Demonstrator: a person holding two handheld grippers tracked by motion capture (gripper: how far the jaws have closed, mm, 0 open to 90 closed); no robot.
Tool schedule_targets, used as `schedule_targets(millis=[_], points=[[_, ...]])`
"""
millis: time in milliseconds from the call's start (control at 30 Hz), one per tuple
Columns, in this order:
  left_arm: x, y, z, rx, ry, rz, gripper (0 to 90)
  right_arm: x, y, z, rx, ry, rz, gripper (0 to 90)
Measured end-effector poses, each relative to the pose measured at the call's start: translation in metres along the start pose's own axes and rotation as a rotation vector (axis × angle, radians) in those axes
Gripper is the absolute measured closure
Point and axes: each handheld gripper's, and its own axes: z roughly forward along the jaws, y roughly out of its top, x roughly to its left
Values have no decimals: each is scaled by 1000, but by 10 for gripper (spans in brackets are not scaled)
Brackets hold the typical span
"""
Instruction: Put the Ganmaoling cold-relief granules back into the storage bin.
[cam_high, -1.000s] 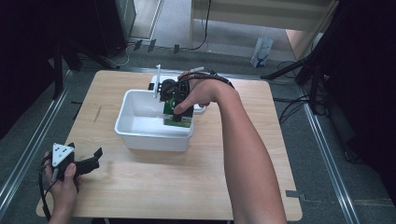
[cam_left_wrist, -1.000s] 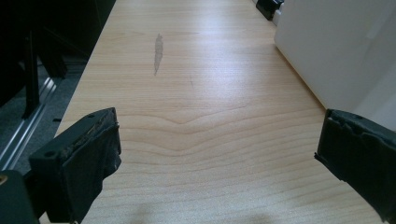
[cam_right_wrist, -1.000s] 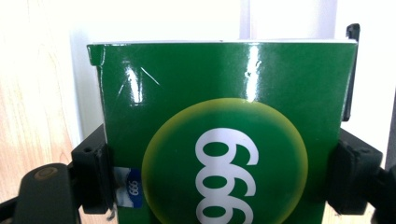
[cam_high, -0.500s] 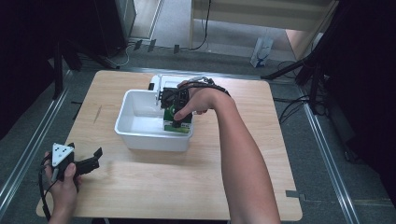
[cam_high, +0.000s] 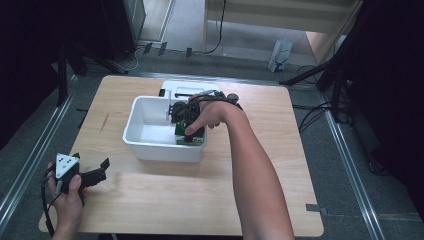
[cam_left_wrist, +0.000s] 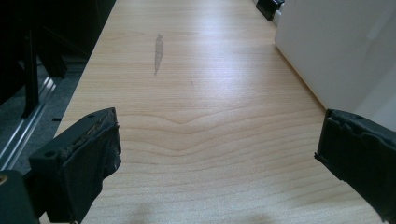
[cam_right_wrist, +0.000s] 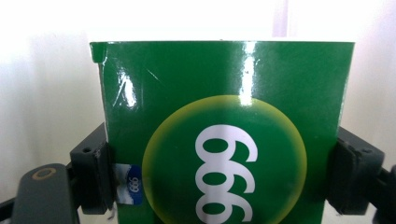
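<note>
The white tub (cam_high: 150, 131) sits on the far half of the wooden table (cam_high: 200, 200), and everything here is easiest placed against it. Inside the tub, against its right-hand wall and toward its near corner, the right gripper (cam_high: 189, 131) points downward with a green box (cam_high: 186, 138) between its jaws. The right gripper view settles the grip: the green box (cam_right_wrist: 224, 135) stands squarely between the two black pads (cam_right_wrist: 95, 175), which press flat on its opposite sides, so the right gripper (cam_right_wrist: 219, 179) is pinching the box. The box is glossy, with a yellow-rimmed green disc and white numerals printed on the face toward the camera, and a small blue sticker low down by the left-hand pad. Behind it there is just the bright white inner wall of the tub (cam_right_wrist: 46, 93). Whether the box's bottom rests on the tub floor I cannot tell.

The person's right forearm crosses the table from the near edge up and over the tub's near right corner.

The left gripper (cam_high: 85, 175) is well away from the tub, off its near left corner, close to the table's front left edge, held low in the person's left hand. Its jaws are spread wide, with bare wood between them (cam_left_wrist: 217, 154); the tub's outer white wall (cam_left_wrist: 336, 51) shows up ahead to the right of them.
</note>
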Motion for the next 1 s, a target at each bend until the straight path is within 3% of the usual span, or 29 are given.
schedule_targets(millis=[167, 267, 400, 633, 1000], points=[[0, 0, 0, 0, 0, 1, 1, 2, 1, 3, 9, -11, -12, 136], [0, 0, 0, 1, 1, 0, 0, 3, 2, -3, 11, -58, -3, 130], [0, 0, 0, 4, 2, 2, 1, 4, 2, -19, -38, -58, 31, 63], [-1, 0, 0, 2, 5, 1, 1, 5, -4, -37, -51, -77, 38, 25], [-1, 0, 0, 5, 6, 4, 1, 8, -33, -67, -64, -108, 85, 2]])
